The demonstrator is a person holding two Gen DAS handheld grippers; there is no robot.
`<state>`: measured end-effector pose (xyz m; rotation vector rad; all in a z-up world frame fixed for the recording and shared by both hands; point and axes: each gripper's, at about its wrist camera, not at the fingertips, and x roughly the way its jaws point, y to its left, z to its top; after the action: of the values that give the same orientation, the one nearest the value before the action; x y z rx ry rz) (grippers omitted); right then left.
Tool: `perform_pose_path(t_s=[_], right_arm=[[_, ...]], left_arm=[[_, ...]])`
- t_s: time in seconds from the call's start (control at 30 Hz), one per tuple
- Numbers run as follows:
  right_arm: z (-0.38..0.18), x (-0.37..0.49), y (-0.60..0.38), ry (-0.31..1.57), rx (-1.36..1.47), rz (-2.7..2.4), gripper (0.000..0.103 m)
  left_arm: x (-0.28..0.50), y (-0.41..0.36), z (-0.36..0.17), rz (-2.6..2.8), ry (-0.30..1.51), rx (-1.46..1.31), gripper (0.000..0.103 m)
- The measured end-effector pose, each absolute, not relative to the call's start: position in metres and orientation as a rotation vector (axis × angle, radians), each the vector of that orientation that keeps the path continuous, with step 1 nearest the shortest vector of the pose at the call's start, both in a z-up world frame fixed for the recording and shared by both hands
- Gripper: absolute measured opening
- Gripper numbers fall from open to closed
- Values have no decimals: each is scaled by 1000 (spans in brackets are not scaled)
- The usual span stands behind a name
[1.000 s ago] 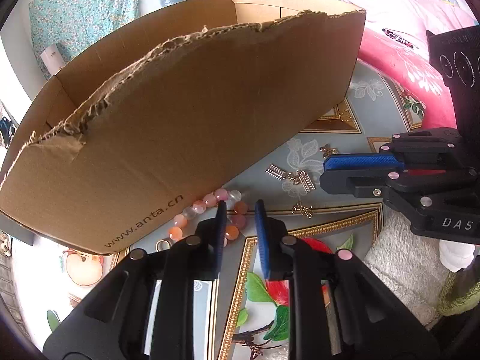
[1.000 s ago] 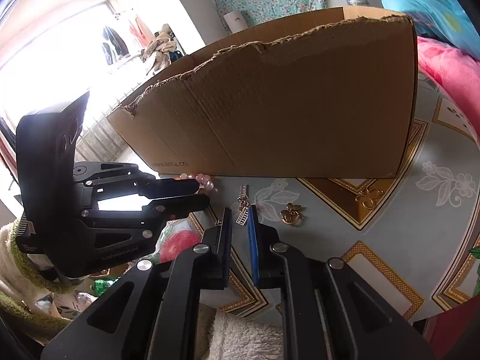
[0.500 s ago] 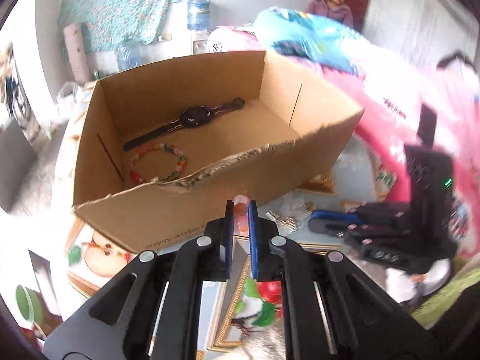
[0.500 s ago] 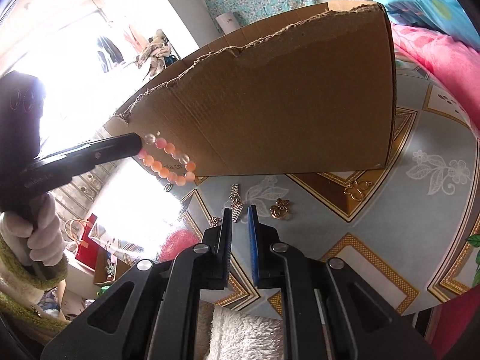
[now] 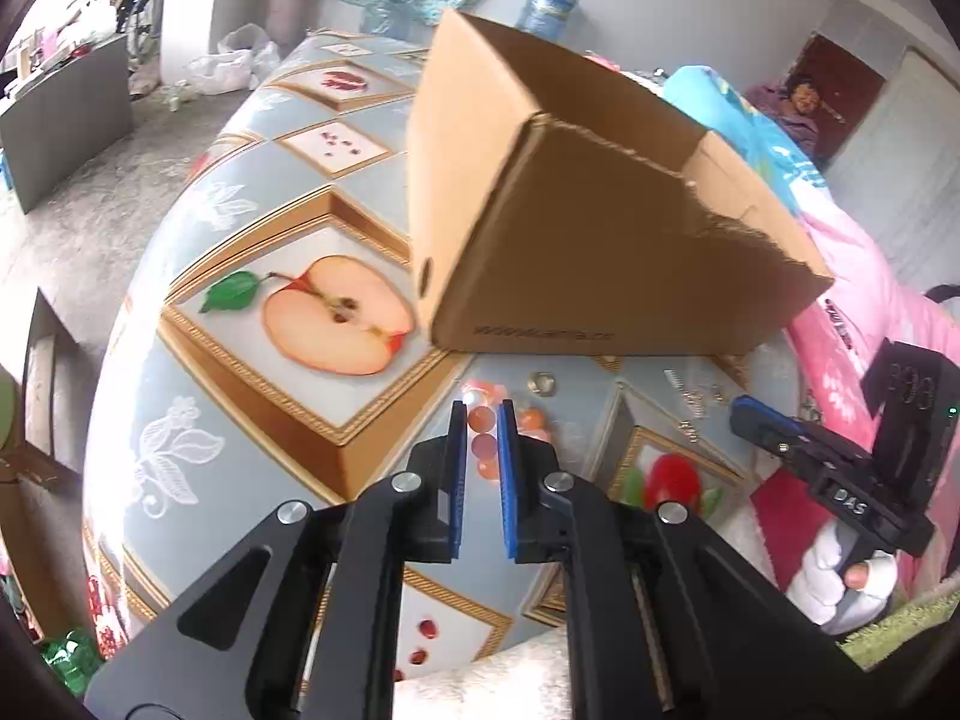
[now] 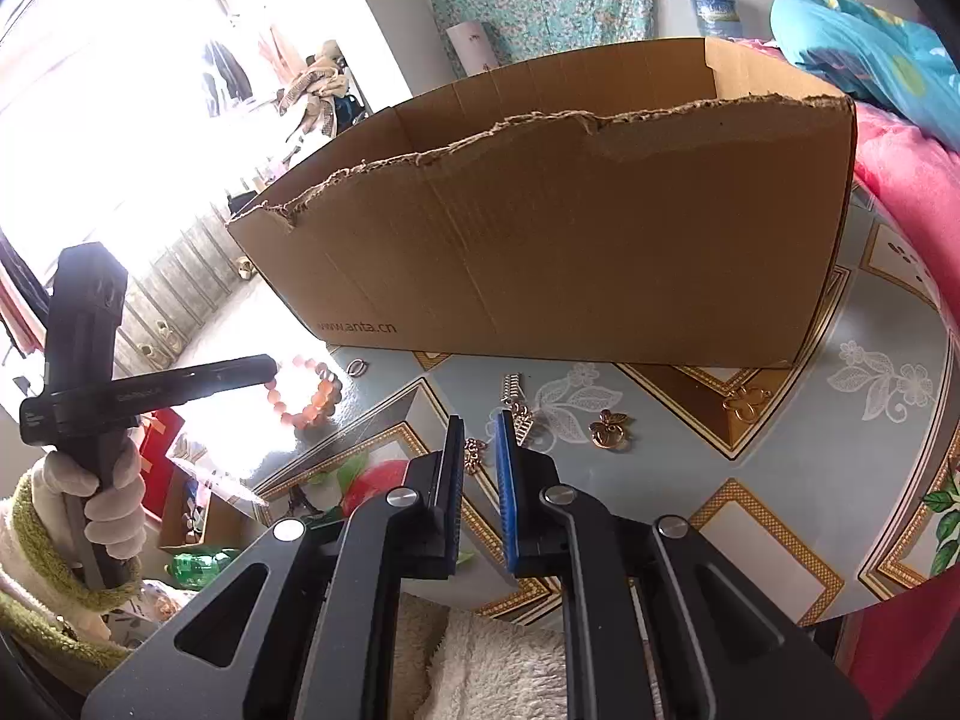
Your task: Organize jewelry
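Note:
My left gripper (image 5: 480, 414) is shut on a pink and orange bead bracelet (image 5: 483, 420), which hangs from its tips in the right wrist view (image 6: 309, 393) at the left front corner of the cardboard box (image 6: 570, 234). The box (image 5: 600, 252) stands open-topped on the patterned table (image 5: 258, 228). My right gripper (image 6: 480, 426) is nearly closed and empty, low over the table in front of the box. It also shows in the left wrist view (image 5: 744, 408). A silver comb clip (image 6: 517, 399), a gold apple charm (image 6: 611, 427), a gold butterfly charm (image 6: 747, 402) and a ring (image 6: 356, 367) lie on the table.
A small charm (image 6: 474, 453) lies just ahead of my right fingertips. A white fluffy mat (image 6: 480, 654) covers the table's near edge. Pink bedding (image 5: 864, 324) lies to the right of the table. The table edge drops off on the left.
My left gripper, holding the bracelet, came down from high above the box to the box's left front corner. My right gripper stayed almost still.

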<state>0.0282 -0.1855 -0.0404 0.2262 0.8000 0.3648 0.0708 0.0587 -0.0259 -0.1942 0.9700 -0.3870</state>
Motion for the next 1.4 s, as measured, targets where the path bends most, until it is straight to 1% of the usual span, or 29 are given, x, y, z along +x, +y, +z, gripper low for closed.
perform_pose_path(t_s=[0.03,0.1,0.13,0.3,0.53,0.7,0.83,1.0,1.13,1.2,1.4], right_arm=[[-40,27,-183,802,219,362,11],[-38,25,-179,806,206,356,12],[-37,25,-177,809,202,353,12],[-34,18,-168,818,163,332,14],[-39,19,-151,849,97,317,14],[-48,28,-145,889,45,305,14],[-46,34,-137,875,7,303,14],[-45,38,-130,860,-28,300,12],[-47,41,-130,853,-27,302,11],[-47,42,-131,847,-24,307,7],[-47,42,-138,845,0,324,5]], left_arm=[[72,60,-28,-366,977,-195,26],[69,62,-28,-329,950,-173,37],[66,61,-25,-325,924,-158,38],[49,45,-17,-396,844,-120,38],[47,14,-32,-532,874,-120,38],[47,16,-35,-505,861,-117,38],[51,22,-36,-484,855,-122,38],[55,22,-39,-475,862,-108,38],[50,17,-29,-486,814,-68,38],[48,13,-24,-490,793,-45,38],[55,-2,-22,-462,789,21,38]])
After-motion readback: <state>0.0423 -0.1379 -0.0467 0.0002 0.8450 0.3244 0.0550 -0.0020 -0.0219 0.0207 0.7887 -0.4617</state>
